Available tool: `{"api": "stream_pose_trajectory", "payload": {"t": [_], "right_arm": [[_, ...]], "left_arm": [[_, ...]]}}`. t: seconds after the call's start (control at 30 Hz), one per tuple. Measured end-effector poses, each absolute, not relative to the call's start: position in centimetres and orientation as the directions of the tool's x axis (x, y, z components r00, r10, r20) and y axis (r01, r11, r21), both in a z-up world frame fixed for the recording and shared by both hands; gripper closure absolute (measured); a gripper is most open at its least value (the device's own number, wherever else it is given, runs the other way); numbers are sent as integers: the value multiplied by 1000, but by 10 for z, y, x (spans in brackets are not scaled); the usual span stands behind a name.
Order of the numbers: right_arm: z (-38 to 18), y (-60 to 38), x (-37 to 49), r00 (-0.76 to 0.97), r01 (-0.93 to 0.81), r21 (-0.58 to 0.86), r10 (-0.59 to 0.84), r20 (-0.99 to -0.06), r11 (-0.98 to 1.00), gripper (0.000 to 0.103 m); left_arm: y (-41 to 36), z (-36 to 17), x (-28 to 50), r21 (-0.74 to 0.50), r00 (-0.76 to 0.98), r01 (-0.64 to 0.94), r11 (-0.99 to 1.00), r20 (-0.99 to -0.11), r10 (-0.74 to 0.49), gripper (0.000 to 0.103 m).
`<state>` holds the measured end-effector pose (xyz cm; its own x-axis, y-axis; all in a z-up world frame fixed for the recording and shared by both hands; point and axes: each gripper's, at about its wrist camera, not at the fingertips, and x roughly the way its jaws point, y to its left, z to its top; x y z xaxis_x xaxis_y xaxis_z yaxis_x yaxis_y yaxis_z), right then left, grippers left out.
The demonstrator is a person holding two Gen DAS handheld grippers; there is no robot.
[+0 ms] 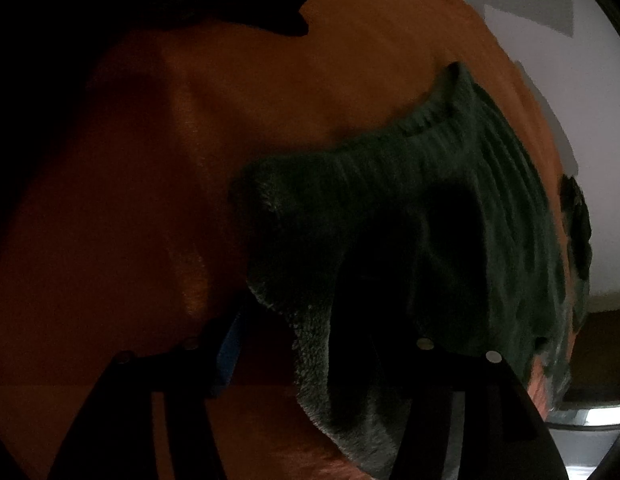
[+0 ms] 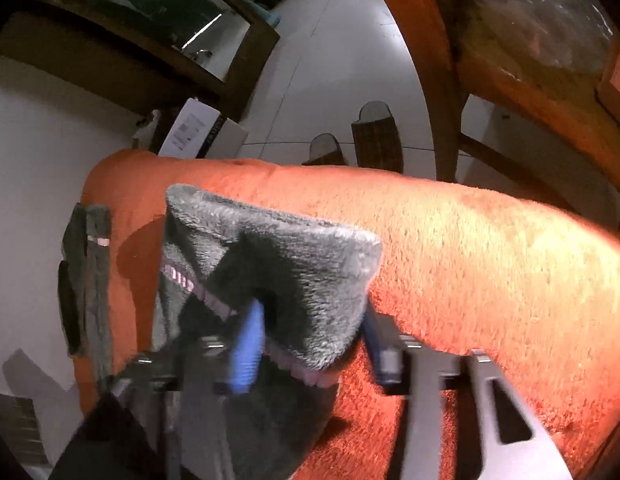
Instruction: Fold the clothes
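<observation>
— What are the right-hand tongs doing?

— The right gripper (image 2: 310, 336) has its two fingers set wide apart, and a fluffy grey garment (image 2: 277, 264) sags into the gap. It drapes over the blue-padded finger (image 2: 247, 348) on the left of that view; the other finger sits just at the cloth's edge, so I'd call it spread, not pinching.

— And the left?

— Much darker there. The left gripper (image 1: 322, 344) also looks spread, with the same grey garment (image 1: 390, 216) hanging over the right-hand finger (its ribbed side faces the lens). Whether anything actually clamps the cloth, I cannot tell.

— Where does the garment sit?

— Partly lifted between the two tools, its lower part resting on an orange fleece blanket (image 2: 490, 248) that covers the work surface.

— Anything else around?

— A dark folded piece of clothing (image 2: 87, 276) hangs at the blanket's far left edge. Beyond the edge, a pale tiled floor (image 2: 342, 56), a pair of slippers (image 2: 358, 136), a wooden chair (image 2: 442, 60), and a white box (image 2: 197, 128) leaning by dark wooden furniture.
</observation>
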<state>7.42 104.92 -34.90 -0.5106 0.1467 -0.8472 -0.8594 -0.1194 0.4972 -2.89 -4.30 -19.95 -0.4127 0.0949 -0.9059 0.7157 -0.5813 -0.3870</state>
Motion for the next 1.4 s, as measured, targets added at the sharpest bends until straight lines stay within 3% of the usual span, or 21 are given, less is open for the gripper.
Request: {"api": "stream_pose_trajectory", "payload": {"t": [0.13,0.2,0.77,0.97,1.13,1.4], "right_arm": [[-348,1047,74,-505,-863,489,162,-848,-126,75],[-347,1046,73,-500,-866,484,173,-849,-129,78],[-341,1050,73,-518,-855,502,175,-837,-132,89],[-311,1054,57,-572,-819,554,150,-806,-148,91],[-269,1067,10,-649,-755,614,127,-750,-229,91],[-213,1095,-120,-721,-662,642,96,-686,-387,91]], "left_arm": [[-39,-197,-20,-407,-433,700,-587,-895,103,85],[-39,-195,-17,-418,-442,699,-581,-890,108,89],[-52,-154,9,-507,-525,679,-531,-841,131,96],[-31,-132,-55,-603,-607,606,-519,-772,188,96],[-18,-103,-119,-637,-655,522,-568,-725,211,96],[-26,-64,-155,-652,-678,550,-522,-713,178,96]]}}
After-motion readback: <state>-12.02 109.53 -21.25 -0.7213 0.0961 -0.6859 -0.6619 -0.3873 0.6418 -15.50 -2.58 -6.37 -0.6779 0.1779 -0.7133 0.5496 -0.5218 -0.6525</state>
